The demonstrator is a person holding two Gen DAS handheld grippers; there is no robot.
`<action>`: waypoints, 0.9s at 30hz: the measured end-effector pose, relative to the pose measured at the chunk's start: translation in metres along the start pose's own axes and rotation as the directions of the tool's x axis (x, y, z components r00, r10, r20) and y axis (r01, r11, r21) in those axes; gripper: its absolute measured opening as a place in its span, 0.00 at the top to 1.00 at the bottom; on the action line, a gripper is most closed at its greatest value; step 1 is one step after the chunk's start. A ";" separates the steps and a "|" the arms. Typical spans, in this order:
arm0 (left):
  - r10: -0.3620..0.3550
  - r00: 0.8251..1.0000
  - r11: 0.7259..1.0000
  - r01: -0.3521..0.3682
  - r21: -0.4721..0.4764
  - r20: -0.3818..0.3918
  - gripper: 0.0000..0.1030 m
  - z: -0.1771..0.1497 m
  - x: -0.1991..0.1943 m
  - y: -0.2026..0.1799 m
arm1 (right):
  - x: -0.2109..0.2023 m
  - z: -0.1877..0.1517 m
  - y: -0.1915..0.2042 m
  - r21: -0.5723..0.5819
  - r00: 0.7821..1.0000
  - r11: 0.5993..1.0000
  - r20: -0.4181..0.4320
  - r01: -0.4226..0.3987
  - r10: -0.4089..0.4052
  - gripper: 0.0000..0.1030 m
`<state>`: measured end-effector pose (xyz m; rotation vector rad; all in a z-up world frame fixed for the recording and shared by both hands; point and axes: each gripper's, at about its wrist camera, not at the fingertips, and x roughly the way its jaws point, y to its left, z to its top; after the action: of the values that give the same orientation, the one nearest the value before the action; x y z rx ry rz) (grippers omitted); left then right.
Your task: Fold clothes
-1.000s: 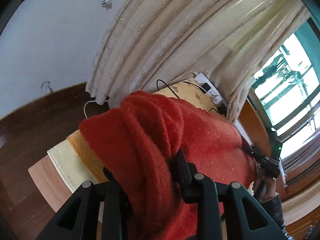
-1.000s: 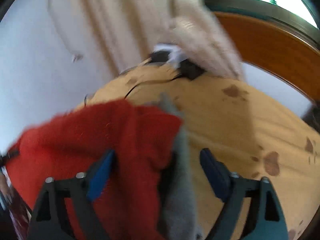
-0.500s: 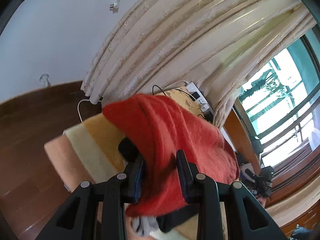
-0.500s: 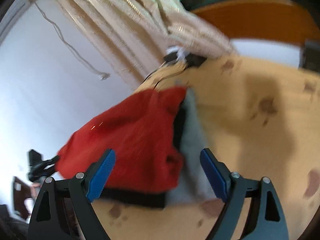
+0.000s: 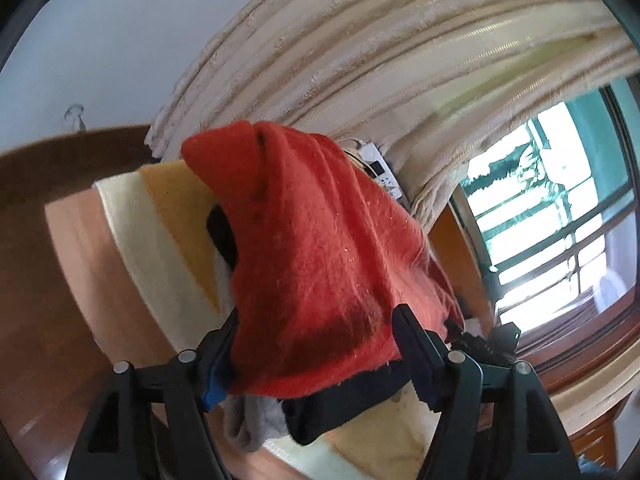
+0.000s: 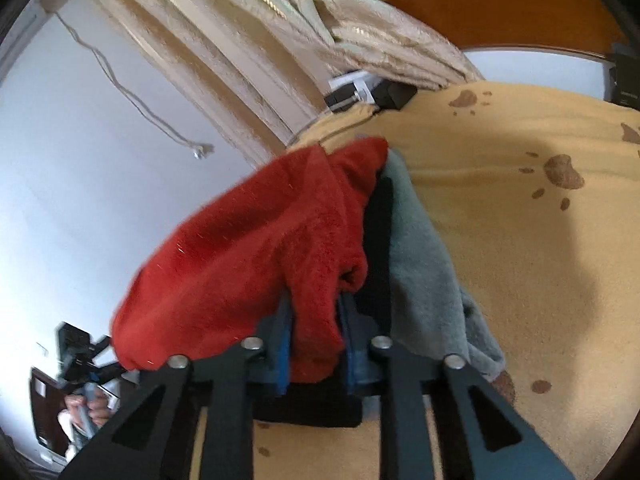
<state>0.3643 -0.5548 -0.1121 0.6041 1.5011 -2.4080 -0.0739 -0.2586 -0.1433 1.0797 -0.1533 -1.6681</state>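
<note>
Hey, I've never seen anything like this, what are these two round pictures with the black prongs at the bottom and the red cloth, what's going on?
Each picture comes from a wide-angle camera mounted on a hand-held two-finger gripper; a person carries one in each hand, and there is no robot arm. The black prongs are the gripper fingers.

In the left-hand view, the left gripper has the red fleece garment between its fingers, and its jaws are opening.

In the right-hand view, the right gripper is closing on a fold of the same red fleece garment.

Black and grey clothes lie under the red one, on a yellow blanket with brown paw prints. Behind are cream curtains and a window.
</note>
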 end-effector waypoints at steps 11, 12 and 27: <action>-0.005 0.999 0.997 0.009 0.079 -0.054 0.77 -0.027 -0.031 -0.029 | -0.071 0.007 0.020 -0.002 0.990 0.998 0.127 -0.059 0.058 0.87; 0.005 0.998 0.998 -0.001 0.067 -0.061 0.77 -0.031 -0.031 -0.024 | -0.070 0.004 0.016 0.000 0.992 0.999 0.119 -0.039 0.038 0.87; 0.271 0.963 0.960 -0.271 0.063 0.012 0.34 -0.028 -0.053 0.006 | -0.062 0.009 -0.002 -0.095 0.915 0.915 0.140 0.392 -0.378 0.15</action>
<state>0.4198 -0.5333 -0.1027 0.7655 1.2508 -2.2508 -0.0821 -0.2099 -0.1043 0.9597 0.0932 -2.0701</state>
